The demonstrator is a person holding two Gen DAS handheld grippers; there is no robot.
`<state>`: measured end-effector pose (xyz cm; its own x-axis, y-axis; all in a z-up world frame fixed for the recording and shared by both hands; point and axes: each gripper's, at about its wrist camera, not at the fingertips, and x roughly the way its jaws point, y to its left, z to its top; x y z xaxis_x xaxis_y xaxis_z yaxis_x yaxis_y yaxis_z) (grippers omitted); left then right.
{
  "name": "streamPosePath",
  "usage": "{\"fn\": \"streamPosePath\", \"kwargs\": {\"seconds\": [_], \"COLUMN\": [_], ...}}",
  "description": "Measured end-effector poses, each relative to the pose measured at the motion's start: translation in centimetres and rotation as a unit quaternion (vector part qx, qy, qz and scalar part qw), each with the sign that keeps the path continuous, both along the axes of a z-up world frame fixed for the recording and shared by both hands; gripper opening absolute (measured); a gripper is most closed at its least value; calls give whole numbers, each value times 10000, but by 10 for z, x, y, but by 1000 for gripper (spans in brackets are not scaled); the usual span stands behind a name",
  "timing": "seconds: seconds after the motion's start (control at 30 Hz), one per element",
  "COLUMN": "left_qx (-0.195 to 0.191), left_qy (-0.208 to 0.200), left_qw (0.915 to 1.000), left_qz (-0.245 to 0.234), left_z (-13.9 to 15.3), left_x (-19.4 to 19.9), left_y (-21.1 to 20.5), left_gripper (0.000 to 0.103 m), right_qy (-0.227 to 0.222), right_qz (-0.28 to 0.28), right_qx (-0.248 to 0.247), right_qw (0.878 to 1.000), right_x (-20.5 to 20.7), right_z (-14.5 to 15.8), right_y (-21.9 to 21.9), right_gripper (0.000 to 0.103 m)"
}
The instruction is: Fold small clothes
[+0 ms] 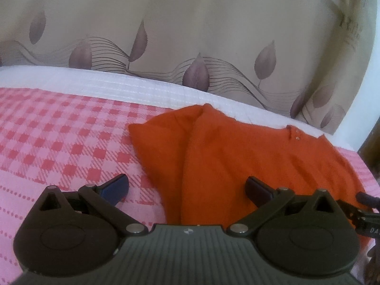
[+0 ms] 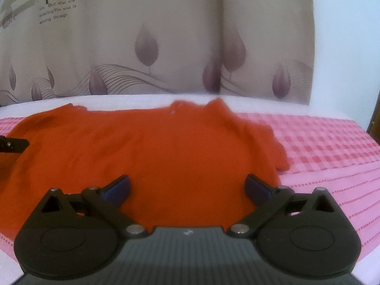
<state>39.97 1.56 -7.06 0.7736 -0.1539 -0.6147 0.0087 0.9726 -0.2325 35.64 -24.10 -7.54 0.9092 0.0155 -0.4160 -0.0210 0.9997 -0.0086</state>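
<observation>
A small orange shirt (image 1: 237,152) lies spread on a pink checked bedcover (image 1: 59,137), collar with small buttons toward the far edge. Its left sleeve is creased and folded inward. My left gripper (image 1: 187,187) hovers open over the shirt's left side, nothing between its blue-padded fingers. In the right wrist view the same orange shirt (image 2: 154,147) fills the middle, and my right gripper (image 2: 188,187) hangs open above its lower right part, holding nothing. A dark piece of the left gripper (image 2: 13,144) shows at the left edge.
The pink checked bedcover (image 2: 320,147) extends right of the shirt, with a white strip (image 1: 118,87) along its far edge. A beige curtain with purple leaf prints (image 1: 190,35) hangs close behind the bed. Part of the other tool (image 1: 368,223) shows at right.
</observation>
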Motion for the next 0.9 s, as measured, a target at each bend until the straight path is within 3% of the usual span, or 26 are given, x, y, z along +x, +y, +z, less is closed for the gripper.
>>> {"fn": "streamPosePath", "kwargs": {"seconds": [0.23,0.43,0.53,0.6,0.63,0.67,0.77,0.9], "left_qx": [194,-527,-790,-866,-913,-1004,-1484,-1486], "left_qy": [90,13,-2,11,53,126,226,117], "left_qw": [9993,9967,9946,9940,9938,9931,9869,9870], "left_qz": [-291,-615,-675,-671,-637,-586,-587,-608], "left_z": [0,0,0,-1,-2,-3,-8,-7], "left_x": [15,31,39,43,45,48,53,49], "left_y": [0,20,29,35,38,42,53,48], "left_gripper": [103,98,85,65,42,30,27,30], "right_qy": [-24,17,-23,-26,-26,-28,-40,-38], "right_qz": [-48,-34,-11,-2,0,3,15,17], "right_qx": [-116,-102,-112,-105,-103,-104,-119,-119], "right_qw": [9999,9999,9999,9999,9999,9999,9999,9999], "right_x": [-2,-1,-3,-4,-4,-4,-4,-4], "right_z": [0,0,0,0,0,0,0,0], "right_y": [4,4,5,5,5,5,5,6], "right_gripper": [103,103,103,103,103,103,103,103]}}
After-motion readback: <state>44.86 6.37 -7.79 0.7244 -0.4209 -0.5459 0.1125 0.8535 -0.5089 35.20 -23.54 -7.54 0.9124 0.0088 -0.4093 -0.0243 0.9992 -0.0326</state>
